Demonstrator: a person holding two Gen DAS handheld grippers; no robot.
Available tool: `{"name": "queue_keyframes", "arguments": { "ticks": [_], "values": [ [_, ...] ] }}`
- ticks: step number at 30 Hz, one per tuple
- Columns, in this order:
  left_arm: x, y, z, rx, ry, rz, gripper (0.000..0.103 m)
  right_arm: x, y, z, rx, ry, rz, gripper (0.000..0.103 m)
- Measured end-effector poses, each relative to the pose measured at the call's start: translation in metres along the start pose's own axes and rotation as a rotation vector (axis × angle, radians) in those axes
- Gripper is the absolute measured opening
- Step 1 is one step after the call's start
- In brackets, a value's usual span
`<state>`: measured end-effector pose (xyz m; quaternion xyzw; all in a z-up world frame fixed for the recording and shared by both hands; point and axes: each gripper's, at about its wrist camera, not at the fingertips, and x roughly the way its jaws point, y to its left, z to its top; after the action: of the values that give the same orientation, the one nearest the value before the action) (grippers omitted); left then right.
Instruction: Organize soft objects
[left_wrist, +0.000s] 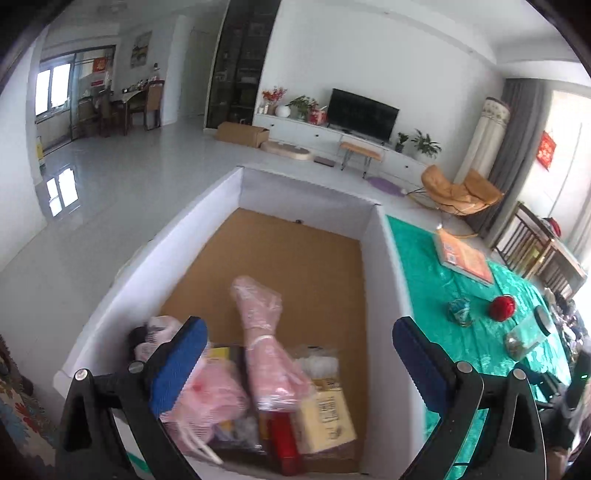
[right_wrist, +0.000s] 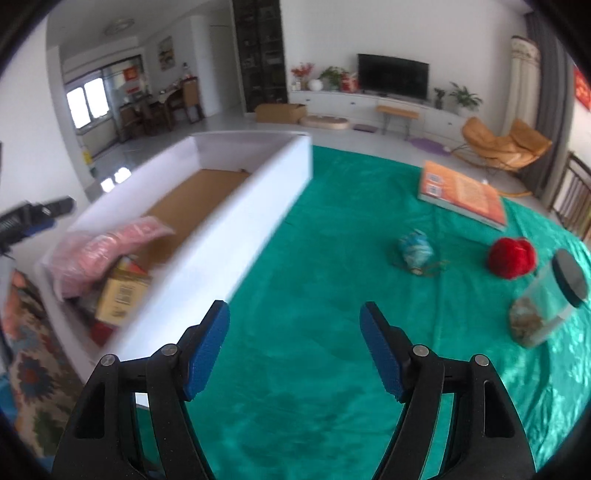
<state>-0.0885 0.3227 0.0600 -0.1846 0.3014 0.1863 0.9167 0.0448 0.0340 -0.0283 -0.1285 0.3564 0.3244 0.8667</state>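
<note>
So my left gripper (left_wrist: 299, 354) is hanging over the near end of the white box (left_wrist: 373, 280), fingers spread wide with nothing between the blue pads (left_wrist: 177, 369). Right under and between them there's a pile of soft stuff: a long pink bagged bundle (left_wrist: 264, 350) leaning up toward the far end of the box, a pink plastic bag (left_wrist: 208, 410) tucked against my left finger, and a yellowish packet (left_wrist: 327, 421) plus something red (left_wrist: 284, 443) closer to me. There's more stuff under the pile but it's too blurry to tell what. The far half of the box is just brown cardboard floor (left_wrist: 295, 251).

My right gripper (right_wrist: 293, 347) is also wide open, holding nothing, sitting above the green tablecloth (right_wrist: 332, 295). The box is just off my left finger from this side, and I can see the pink bundle and the packet poking up in its near corner.

Ahead and to the right of my right fingers, out on the cloth: a small blue-patterned pouch (right_wrist: 415, 249), then a red ball of yarn (right_wrist: 511, 256) further right, well apart from each other. A clear jar with a dark lid (right_wrist: 546, 299) lies tipped on its side just beyond the yarn to the right. An orange book (right_wrist: 463, 194) lies flat further out.
</note>
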Motion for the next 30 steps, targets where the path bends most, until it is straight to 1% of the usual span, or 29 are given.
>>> {"name": "queue_keyframes", "arguments": {
  "ticks": [2, 5, 6, 8, 11, 12, 13, 14, 16, 18, 21, 26, 29, 30],
  "values": [
    [-0.002, -0.036, -0.003, 0.049, 0.0, -0.08, 0.1, 0.007, -0.045, -0.029, 0.049, 0.038, -0.117, 0.076],
    [0.002, -0.099, -0.017, 0.145, 0.038, -0.204, 0.1, 0.009, -0.103, -0.071, 0.14, 0.089, -0.242, 0.076],
    [0.007, -0.121, -0.02, 0.181, 0.063, -0.238, 0.1, 0.006, -0.12, -0.079, 0.163, 0.099, -0.274, 0.076],
    [0.022, -0.163, -0.038, 0.26, 0.127, -0.294, 0.1, 0.003, -0.146, -0.095, 0.206, 0.111, -0.322, 0.076],
    [0.053, -0.217, -0.069, 0.348, 0.222, -0.337, 0.1, -0.004, -0.169, -0.115, 0.269, 0.107, -0.356, 0.076],
    [0.065, -0.232, -0.078, 0.367, 0.252, -0.338, 0.1, -0.007, -0.175, -0.117, 0.308, 0.099, -0.33, 0.076],
    [0.079, -0.242, -0.086, 0.379, 0.279, -0.335, 0.1, -0.008, -0.178, -0.116, 0.33, 0.092, -0.322, 0.076],
    [0.088, -0.251, -0.095, 0.391, 0.295, -0.325, 0.1, -0.009, -0.18, -0.114, 0.329, 0.093, -0.334, 0.076],
    [0.114, -0.26, -0.104, 0.405, 0.315, -0.281, 0.1, -0.007, -0.179, -0.113, 0.306, 0.11, -0.36, 0.076],
    [0.138, -0.259, -0.106, 0.413, 0.324, -0.243, 0.1, -0.01, -0.179, -0.116, 0.322, 0.108, -0.35, 0.076],
    [0.167, -0.257, -0.105, 0.41, 0.334, -0.193, 0.1, -0.01, -0.182, -0.119, 0.339, 0.111, -0.352, 0.081],
    [0.195, -0.242, -0.106, 0.391, 0.358, -0.138, 0.1, -0.008, -0.185, -0.12, 0.358, 0.116, -0.344, 0.084],
    [0.194, -0.236, -0.114, 0.431, 0.296, -0.106, 0.102, -0.007, -0.185, -0.121, 0.359, 0.115, -0.34, 0.085],
    [0.193, -0.236, -0.114, 0.433, 0.299, -0.112, 0.103, -0.007, -0.185, -0.121, 0.359, 0.116, -0.338, 0.085]
  ]
}}
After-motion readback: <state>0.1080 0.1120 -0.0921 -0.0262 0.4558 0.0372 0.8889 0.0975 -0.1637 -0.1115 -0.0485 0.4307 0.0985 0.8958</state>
